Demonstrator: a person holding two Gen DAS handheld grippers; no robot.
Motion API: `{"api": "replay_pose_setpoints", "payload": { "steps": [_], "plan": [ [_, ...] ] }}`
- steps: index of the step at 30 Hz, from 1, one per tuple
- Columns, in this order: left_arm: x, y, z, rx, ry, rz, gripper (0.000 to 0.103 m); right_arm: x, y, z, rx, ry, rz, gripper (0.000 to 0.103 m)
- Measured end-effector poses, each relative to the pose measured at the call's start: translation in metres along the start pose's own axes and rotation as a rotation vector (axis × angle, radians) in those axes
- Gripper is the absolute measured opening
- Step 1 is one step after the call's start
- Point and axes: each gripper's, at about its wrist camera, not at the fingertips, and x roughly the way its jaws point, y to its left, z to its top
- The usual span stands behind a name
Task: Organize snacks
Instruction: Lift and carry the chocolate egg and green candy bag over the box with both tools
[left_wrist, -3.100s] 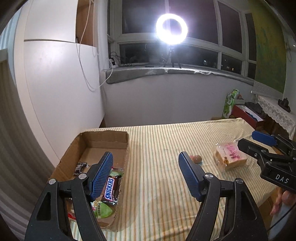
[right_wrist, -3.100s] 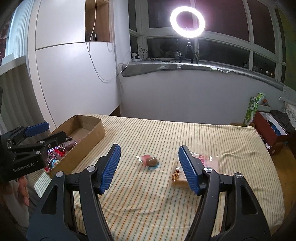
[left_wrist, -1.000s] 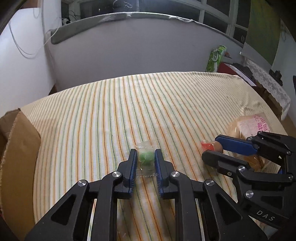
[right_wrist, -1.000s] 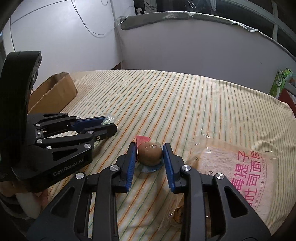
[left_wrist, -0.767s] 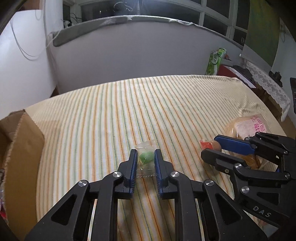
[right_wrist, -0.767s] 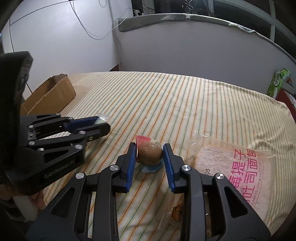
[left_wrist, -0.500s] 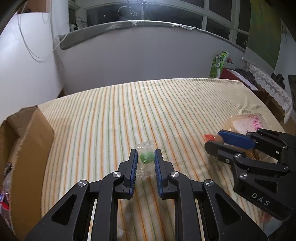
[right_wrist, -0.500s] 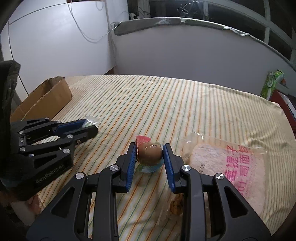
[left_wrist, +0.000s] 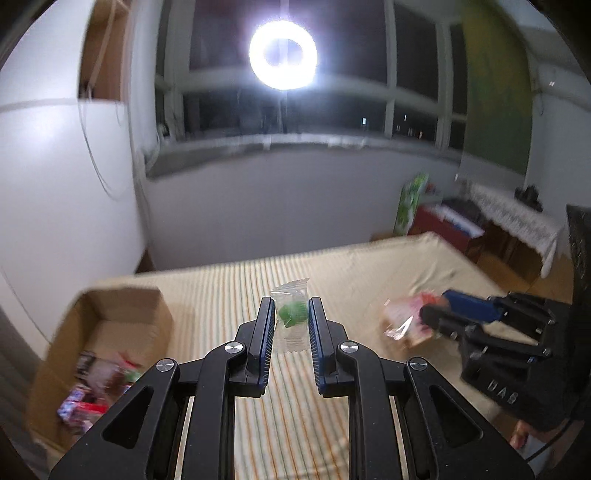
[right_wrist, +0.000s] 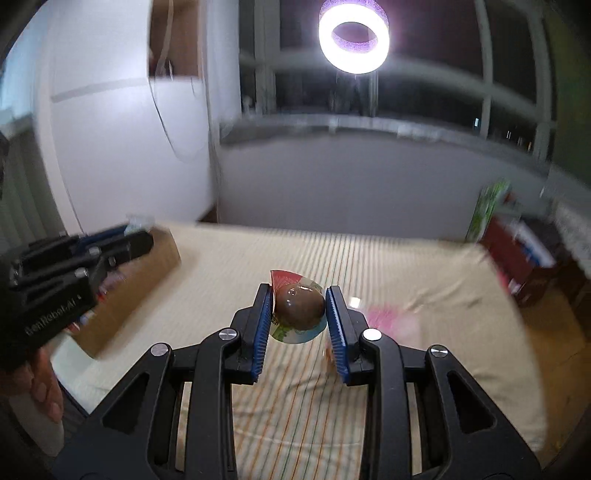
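My left gripper (left_wrist: 291, 314) is shut on a clear packet holding a green candy (left_wrist: 291, 316), lifted above the striped bed cover. In the right wrist view my right gripper (right_wrist: 298, 306) is shut on a brown egg-shaped snack (right_wrist: 298, 305) in a clear wrapper with a red and green label, also raised off the bed. The right gripper (left_wrist: 436, 314) shows at the right of the left wrist view, the left gripper (right_wrist: 136, 236) at the left of the right wrist view. An open cardboard box (left_wrist: 122, 306) with several wrapped snacks lies at the left.
A pink-printed bread bag (right_wrist: 388, 321) lies blurred on the striped bed cover (right_wrist: 424, 280) right of my right gripper. A ring light (left_wrist: 282, 55) glares at the window. A green packet (left_wrist: 412, 199) and a red box (left_wrist: 447, 225) stand beyond the bed's far right corner.
Both grippers have risen off the bed with their snacks and tilted upward, so the window and ring light came into view. The cardboard box now shows more fully at the left.
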Motion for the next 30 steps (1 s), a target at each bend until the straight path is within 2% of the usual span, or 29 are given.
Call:
{"api": "replay_pose_setpoints", "payload": {
  "steps": [2, 6, 13, 18, 23, 28, 30],
  "plan": [
    [-0.026, 0.000, 0.006, 0.005, -0.050, -0.001, 0.016, -0.030, 0.011, 0.010, -0.022, -0.051, -0.008, 0.031],
    [-0.063, -0.002, 0.013, 0.011, -0.112, 0.000, 0.016, -0.055, 0.024, 0.016, -0.041, -0.089, -0.005, 0.031],
    [-0.077, -0.009, 0.014, 0.020, -0.144, 0.000, 0.016, -0.070, 0.026, 0.011, -0.040, -0.088, -0.006, 0.031],
    [-0.076, -0.008, 0.010, 0.015, -0.142, -0.001, 0.016, -0.065, 0.026, 0.008, -0.036, -0.073, -0.020, 0.031],
    [-0.079, 0.009, 0.003, -0.006, -0.139, -0.008, 0.016, -0.049, 0.045, 0.011, -0.057, -0.046, -0.008, 0.031],
    [-0.086, 0.047, -0.005, -0.047, -0.147, 0.027, 0.016, -0.023, 0.099, 0.020, -0.122, -0.024, 0.058, 0.031],
    [-0.091, 0.069, -0.008, -0.074, -0.149, 0.063, 0.016, -0.009, 0.126, 0.024, -0.156, -0.018, 0.108, 0.031]
  ]
}}
